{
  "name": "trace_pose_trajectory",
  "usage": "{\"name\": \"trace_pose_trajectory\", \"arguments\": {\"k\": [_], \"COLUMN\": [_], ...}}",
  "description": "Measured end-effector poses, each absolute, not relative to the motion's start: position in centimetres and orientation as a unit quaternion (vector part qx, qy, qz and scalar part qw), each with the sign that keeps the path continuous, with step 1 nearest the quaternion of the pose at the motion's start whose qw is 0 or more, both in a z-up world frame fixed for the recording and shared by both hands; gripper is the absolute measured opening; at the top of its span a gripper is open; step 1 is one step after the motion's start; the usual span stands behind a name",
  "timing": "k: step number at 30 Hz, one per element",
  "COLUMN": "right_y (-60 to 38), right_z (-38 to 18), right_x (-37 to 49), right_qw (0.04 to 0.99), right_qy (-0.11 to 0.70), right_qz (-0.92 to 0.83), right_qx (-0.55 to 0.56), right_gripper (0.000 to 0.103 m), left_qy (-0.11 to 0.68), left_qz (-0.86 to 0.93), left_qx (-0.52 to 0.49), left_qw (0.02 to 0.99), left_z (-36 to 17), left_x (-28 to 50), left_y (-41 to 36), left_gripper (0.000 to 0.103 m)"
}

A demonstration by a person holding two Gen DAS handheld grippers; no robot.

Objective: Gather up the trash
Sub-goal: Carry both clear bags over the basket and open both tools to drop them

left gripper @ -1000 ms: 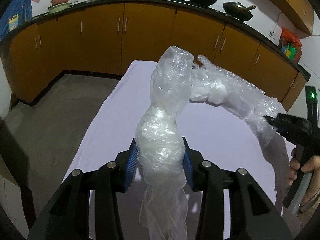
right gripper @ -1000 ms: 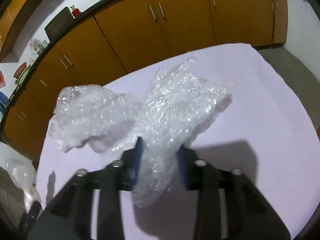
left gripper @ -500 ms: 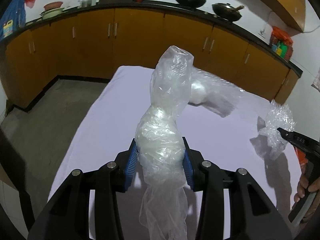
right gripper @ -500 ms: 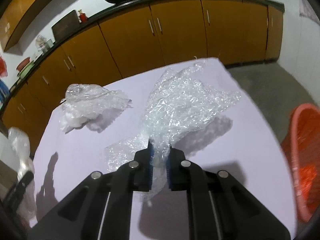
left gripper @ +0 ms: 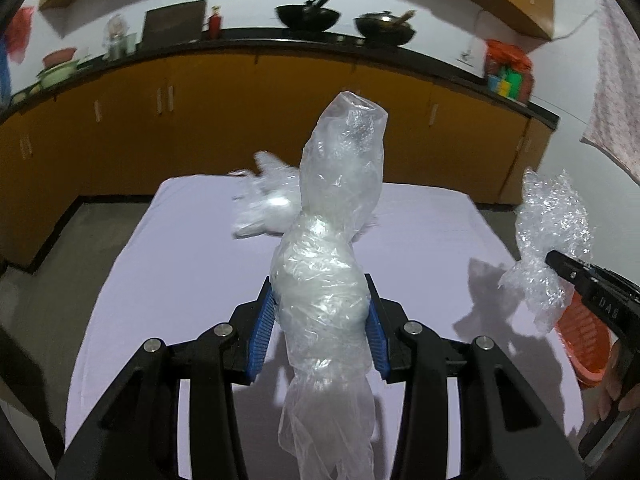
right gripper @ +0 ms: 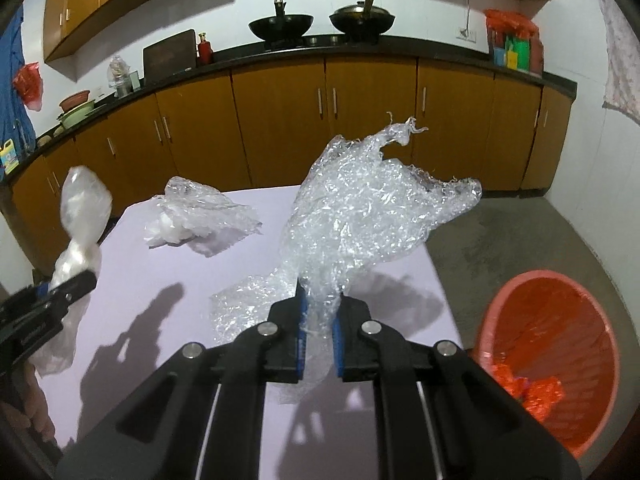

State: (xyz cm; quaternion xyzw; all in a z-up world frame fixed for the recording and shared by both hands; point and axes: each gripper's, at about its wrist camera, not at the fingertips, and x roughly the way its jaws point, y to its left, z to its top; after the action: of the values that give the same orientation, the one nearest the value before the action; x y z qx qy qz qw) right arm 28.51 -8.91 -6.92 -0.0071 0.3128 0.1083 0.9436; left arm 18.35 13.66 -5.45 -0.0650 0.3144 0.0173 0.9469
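My left gripper point(left gripper: 319, 316) is shut on a twisted clear plastic bag point(left gripper: 332, 240) and holds it upright above the lilac table point(left gripper: 180, 264). The bag also shows in the right wrist view point(right gripper: 82, 216). My right gripper point(right gripper: 319, 320) is shut on a crumpled bubble wrap sheet point(right gripper: 368, 208), lifted above the table's right part; it shows in the left wrist view too point(left gripper: 548, 240). A third crumpled clear plastic piece point(right gripper: 196, 216) lies on the table at the back. An orange-red trash basket point(right gripper: 560, 352) stands on the floor right of the table.
Brown kitchen cabinets point(right gripper: 360, 112) with a black counter run along the back wall, with two woks point(right gripper: 280, 26) on top. Grey floor point(right gripper: 520, 240) lies to the right of the table and beyond it.
My right gripper has lifted the bubble wrap off the table and moved right, so the basket came into view. My left gripper has kept its bag and drawn back and up.
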Motion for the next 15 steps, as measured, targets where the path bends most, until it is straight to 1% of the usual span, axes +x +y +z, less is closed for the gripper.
{"name": "trace_pose_trajectory", "arguments": {"k": [15], "right_y": [-16.6], "right_z": [-5.9], "right_x": [24.6], "right_qw": [0.953], "right_qy": [0.297], "right_qz": [0.067], "right_qx": [0.013], "right_gripper": [0.012], "left_qy": [0.306], "left_qz": [-0.037], "left_qx": [-0.026], "left_qw": [0.951], "left_z": [-4.1], "left_x": [18.7], "left_y": [5.9], "left_gripper": [0.042]}}
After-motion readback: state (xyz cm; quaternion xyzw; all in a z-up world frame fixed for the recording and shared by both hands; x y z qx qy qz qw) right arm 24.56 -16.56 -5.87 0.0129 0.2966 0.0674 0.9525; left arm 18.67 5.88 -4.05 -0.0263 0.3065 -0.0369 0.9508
